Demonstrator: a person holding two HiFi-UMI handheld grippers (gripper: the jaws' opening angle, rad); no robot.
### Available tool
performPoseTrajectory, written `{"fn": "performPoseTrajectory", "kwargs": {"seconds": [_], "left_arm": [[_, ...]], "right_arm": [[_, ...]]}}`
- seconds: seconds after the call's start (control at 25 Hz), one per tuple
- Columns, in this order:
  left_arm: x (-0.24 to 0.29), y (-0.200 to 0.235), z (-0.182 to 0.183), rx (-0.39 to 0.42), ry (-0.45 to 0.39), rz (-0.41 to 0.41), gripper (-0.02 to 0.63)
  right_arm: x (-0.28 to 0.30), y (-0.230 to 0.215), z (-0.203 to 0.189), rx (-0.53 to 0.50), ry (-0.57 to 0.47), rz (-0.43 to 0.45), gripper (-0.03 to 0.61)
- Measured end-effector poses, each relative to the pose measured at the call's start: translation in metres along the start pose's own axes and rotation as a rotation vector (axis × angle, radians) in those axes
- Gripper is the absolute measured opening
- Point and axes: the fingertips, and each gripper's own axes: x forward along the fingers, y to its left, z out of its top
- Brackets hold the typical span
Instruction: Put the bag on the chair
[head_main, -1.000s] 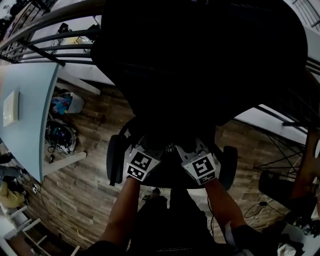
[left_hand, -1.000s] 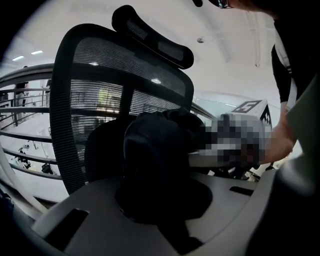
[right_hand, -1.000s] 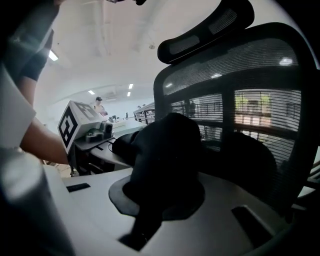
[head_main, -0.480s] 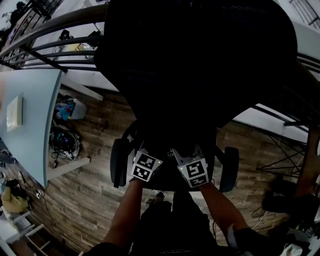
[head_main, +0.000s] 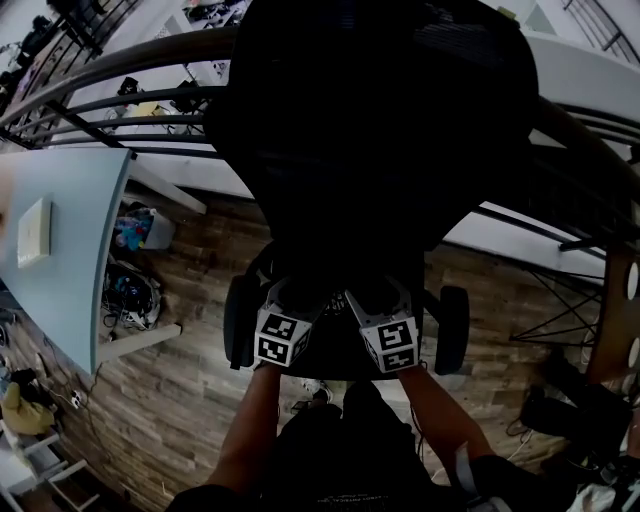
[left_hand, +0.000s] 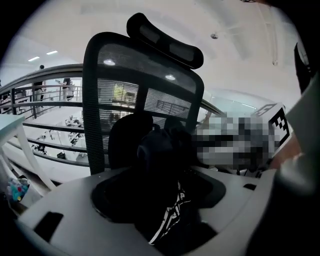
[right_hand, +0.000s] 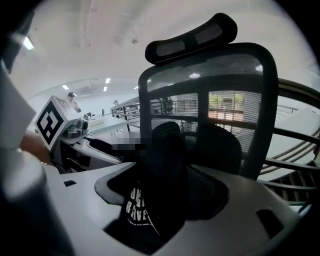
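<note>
A black mesh office chair (head_main: 370, 130) stands in front of me, its headrest (left_hand: 165, 40) topmost in both gripper views. The black bag (left_hand: 160, 150) sits on the seat against the backrest; white print shows on it in the right gripper view (right_hand: 132, 205). My left gripper (head_main: 293, 295) and right gripper (head_main: 375, 297) are side by side at the seat's front, between the armrests (head_main: 238, 322). Both sets of jaws are opening, with the bag's dark fabric still lying in the gap between them. The pads themselves are hidden by the bag.
A light blue desk (head_main: 60, 250) stands at the left with clutter (head_main: 130, 290) on the wood floor (head_main: 170, 400) under it. A metal railing (head_main: 120, 70) runs behind the chair. Dark items (head_main: 560, 400) lie on the floor at the right.
Both grippers stay at the front of the seat and have drawn a little closer together. The head view has shifted, so the chair's back now shows smaller and more to the right.
</note>
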Motion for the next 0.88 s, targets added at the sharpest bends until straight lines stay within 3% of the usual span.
{"fn": "performPoseTrajectory", "kwargs": {"seconds": [0.24,0.4,0.56,0.72,0.88], "left_arm": [[-0.038,-0.007,0.018,0.029,-0.04,0.015,0.285],[-0.068,-0.014,0.045,0.072,-0.132,0.045,0.285],[-0.11,-0.025,0.082,0.061,-0.248,0.1,0.283],[-0.146,-0.043,0.112,0.075,-0.333,0.099,0.252],[-0.164,-0.051,0.125,0.122,-0.359,0.098,0.232]], "right_arm": [[-0.031,0.017,0.021,-0.037,-0.061,-0.024,0.285],[-0.056,0.028,0.054,-0.056,-0.129,-0.065,0.284],[-0.084,0.043,0.09,-0.056,-0.193,-0.07,0.284],[-0.112,0.058,0.116,-0.05,-0.255,-0.075,0.279],[-0.123,0.072,0.131,-0.073,-0.297,-0.083,0.216]]}}
